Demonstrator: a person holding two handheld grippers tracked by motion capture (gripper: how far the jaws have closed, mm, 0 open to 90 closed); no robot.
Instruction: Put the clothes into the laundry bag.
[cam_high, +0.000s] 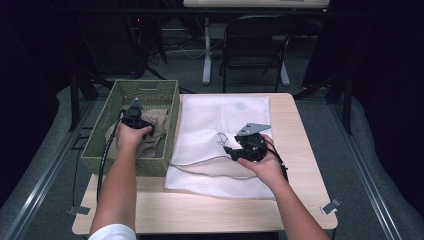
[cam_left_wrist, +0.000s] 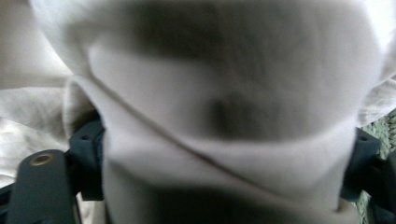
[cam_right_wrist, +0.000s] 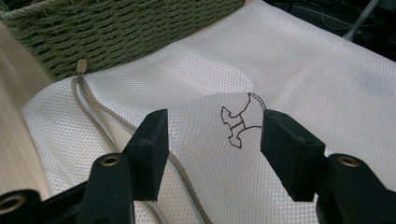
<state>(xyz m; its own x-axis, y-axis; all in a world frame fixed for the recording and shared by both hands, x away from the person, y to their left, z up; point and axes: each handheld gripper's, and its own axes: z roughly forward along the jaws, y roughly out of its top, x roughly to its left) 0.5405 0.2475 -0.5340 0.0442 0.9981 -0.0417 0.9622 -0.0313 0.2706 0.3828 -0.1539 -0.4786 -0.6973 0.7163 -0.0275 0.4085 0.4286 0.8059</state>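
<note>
Pinching: left gripper (cam_high: 134, 116) jaws pinch a fold of beige cloth (cam_left_wrist: 224, 116), its blurred fabric bulging between them in the left gripper view.
Cloth place: inside the green woven basket (cam_high: 169, 98) at the desk's left.
Right gripper (cam_right_wrist: 212, 140): jaws spread wide, just above the white mesh bag (cam_right_wrist: 299, 70), flanking a small dark embroidered mark (cam_right_wrist: 240, 122).
Drawcord (cam_right_wrist: 93, 109): grey, crossing the mesh toward the basket.
Desk (cam_high: 200, 207): pale wood beneath the bag and basket.
</note>
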